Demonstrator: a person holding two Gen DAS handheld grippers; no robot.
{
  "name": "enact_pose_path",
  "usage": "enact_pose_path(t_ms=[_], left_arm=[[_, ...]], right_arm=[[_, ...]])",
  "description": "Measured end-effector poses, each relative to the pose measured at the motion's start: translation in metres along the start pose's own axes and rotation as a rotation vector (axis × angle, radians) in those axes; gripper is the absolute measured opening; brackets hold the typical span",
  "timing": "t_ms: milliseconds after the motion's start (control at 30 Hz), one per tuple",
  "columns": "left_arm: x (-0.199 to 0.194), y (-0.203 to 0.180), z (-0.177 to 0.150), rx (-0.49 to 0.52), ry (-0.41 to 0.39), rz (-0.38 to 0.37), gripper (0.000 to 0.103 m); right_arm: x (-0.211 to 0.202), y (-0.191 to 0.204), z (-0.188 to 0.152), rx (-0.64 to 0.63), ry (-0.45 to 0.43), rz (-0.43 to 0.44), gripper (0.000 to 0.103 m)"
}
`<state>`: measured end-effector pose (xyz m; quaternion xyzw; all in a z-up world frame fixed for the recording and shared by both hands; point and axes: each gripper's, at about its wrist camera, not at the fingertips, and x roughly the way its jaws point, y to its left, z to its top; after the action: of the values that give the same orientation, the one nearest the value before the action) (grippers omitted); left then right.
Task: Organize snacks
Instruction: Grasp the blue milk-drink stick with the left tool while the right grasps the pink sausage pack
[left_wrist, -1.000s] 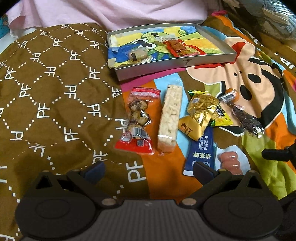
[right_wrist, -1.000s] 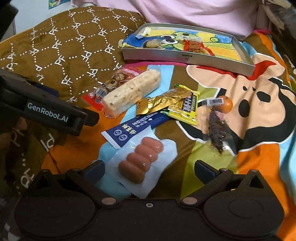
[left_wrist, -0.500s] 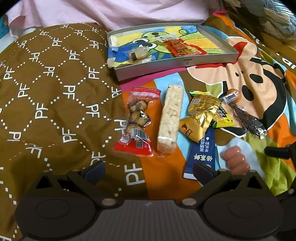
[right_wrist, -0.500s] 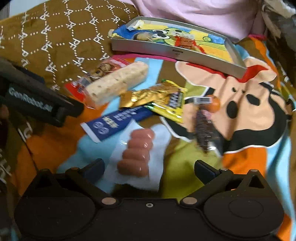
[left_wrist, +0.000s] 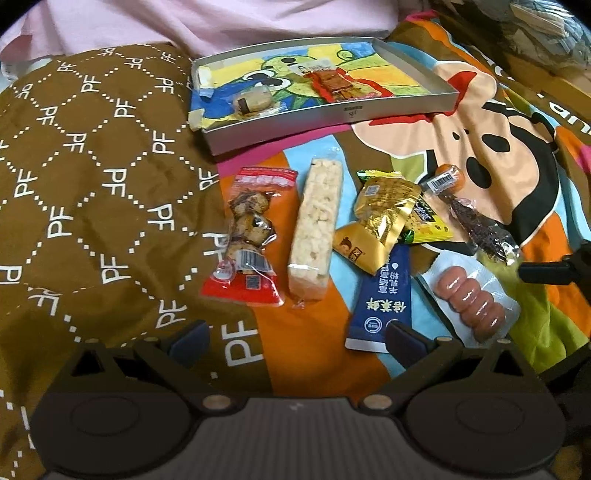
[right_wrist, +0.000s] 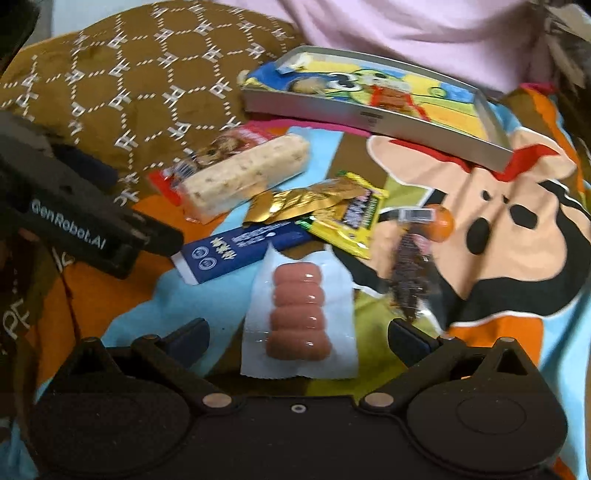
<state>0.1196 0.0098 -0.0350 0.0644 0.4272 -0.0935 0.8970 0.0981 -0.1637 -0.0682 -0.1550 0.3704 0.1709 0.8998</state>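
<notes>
1. The right gripper (right_wrist: 297, 332) is held with its jaws spread wide; the sausage pack (right_wrist: 300, 314) lies between the fingers, and no contact with either pad can be made out.
2. The left gripper (left_wrist: 297, 334) is likewise held wide apart, with nothing between its fingers, above the brown "PF" patterned blanket (left_wrist: 92, 184).
3. The sausage pack is seen flat on the cartoon blanket (right_wrist: 517, 236), nearest the right gripper; in the left wrist view it is found at the lower right (left_wrist: 469, 299).
4. Just beside it a blue sachet (right_wrist: 240, 249) is laid, its upper end tucked under a gold packet (right_wrist: 295, 201) and a yellow packet (right_wrist: 351, 221).
5. A clear pack of dark dried fruit (right_wrist: 410, 277) with an orange ball (right_wrist: 439, 223) at its top is noted to the right of the yellow packet.
6. Farther left a pale rice bar (left_wrist: 316, 232) and a red-edged pack of brown pieces (left_wrist: 247, 236) are laid side by side.
7. Beyond all of these a shallow metal tray (left_wrist: 332, 118) is set, with a small round wrapped snack (left_wrist: 253, 103) and a red-wrapped snack (left_wrist: 338, 86) inside.
8. Pink fabric (left_wrist: 221, 22) is seen behind the tray.
</notes>
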Motion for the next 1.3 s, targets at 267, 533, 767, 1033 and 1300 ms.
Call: enact_pose_path(t_ms=[267,533,767,1033,1300], left_arm=[[0.006,-0.006,0.001,0.035,0.024,-0.079,0.103],[0.02,-0.027,0.007,0.101,0.033,-0.152,0.098],[0.037,-0.034,0.012,0.064,0.063,-0.2,0.079],[0.051,-0.036,0.027,-0.002,0.064,-0.208,0.056],[0.063,-0.031,0.032,-0.07,0.079,-0.188,0.045]], right_arm=[[0.005,-0.011,-0.001,0.002,-0.015,0.021,0.084],[-0.001,-0.029,-0.001,0.033,0.016,-0.037,0.067],[0.002,-0.048,-0.001,0.095,0.03,-0.039,0.067],[0.004,-0.047,0.0,0.078,0.034,-0.039,0.068],[0.007,-0.046,-0.001,0.08,0.025,-0.035,0.069]])
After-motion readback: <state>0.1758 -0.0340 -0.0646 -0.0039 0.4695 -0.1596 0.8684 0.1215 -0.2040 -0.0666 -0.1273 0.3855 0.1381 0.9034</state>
